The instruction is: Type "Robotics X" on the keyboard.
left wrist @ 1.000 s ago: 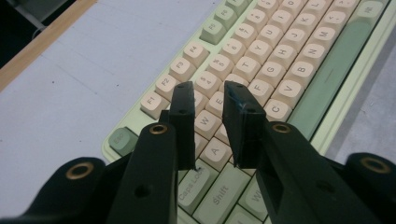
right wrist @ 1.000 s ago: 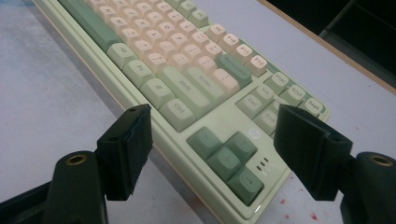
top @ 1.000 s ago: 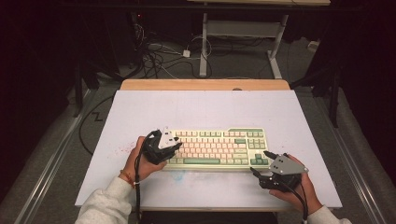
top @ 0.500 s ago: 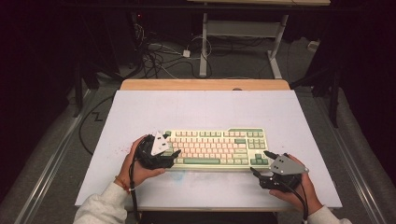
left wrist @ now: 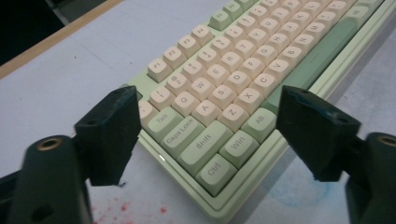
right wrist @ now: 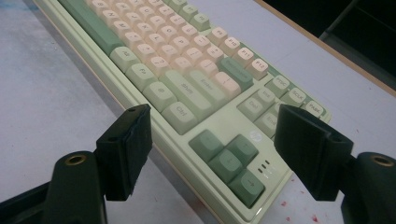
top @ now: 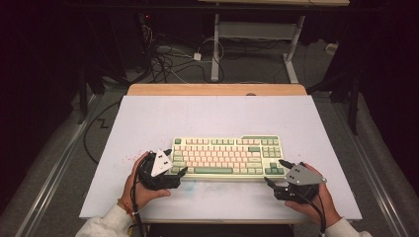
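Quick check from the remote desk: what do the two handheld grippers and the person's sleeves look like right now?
Both the left gripper and the right gripper are black, each with two blocky black jaws and a grey three-cornered plate on top. A black cable trails from each towards the person. The sleeves are light grey, and a reddish band sits at the left wrist.

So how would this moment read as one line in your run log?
left gripper: just opened, at keyboard's left end, not gripping | right gripper: open at right end | keyboard: flat on table

Keyboard: cream keys w/ sage-green mods, pale green case; table white, red specks.
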Demonstrator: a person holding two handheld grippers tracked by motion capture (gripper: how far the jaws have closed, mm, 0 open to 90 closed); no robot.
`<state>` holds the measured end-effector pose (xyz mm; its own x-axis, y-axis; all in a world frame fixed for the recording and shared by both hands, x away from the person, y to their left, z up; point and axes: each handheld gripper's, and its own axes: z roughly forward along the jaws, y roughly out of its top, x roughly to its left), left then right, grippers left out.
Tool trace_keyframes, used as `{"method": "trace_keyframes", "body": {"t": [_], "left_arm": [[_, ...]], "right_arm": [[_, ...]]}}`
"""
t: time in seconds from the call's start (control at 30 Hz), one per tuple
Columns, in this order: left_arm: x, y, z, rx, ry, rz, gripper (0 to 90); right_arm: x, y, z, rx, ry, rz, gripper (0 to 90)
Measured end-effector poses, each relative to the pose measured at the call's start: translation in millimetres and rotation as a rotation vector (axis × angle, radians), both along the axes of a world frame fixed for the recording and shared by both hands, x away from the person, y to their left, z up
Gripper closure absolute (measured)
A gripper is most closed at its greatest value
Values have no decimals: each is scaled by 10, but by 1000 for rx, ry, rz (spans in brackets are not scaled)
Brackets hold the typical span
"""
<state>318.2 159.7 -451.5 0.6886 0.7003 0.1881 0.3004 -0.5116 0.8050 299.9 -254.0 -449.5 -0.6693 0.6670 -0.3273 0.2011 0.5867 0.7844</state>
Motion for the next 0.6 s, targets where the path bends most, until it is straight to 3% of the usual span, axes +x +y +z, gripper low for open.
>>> {"method": "trace_keyframes", "body": {"t": [0.13, 0.23, 0.37, 0.47, 0.6], "left_arm": [[-44, -9, -21, -5, 18, -4, 358], [-42, -13, -22, -26, 61, -22, 556], [-17, -37, -11, -8, 89, -64, 783], [31, -83, 7, 1, 108, -92, 859], [71, -146, 29, 17, 114, -123, 873]], "right_arm": [[1, 11, -5, -3, 1, 2, 279], [-2, 17, -4, -3, 2, 2, 279], [-2, 14, 0, -2, 0, 3, 279], [1, 16, -6, -3, 2, 2, 279], [-8, 27, -3, -5, 0, 5, 279]]}}
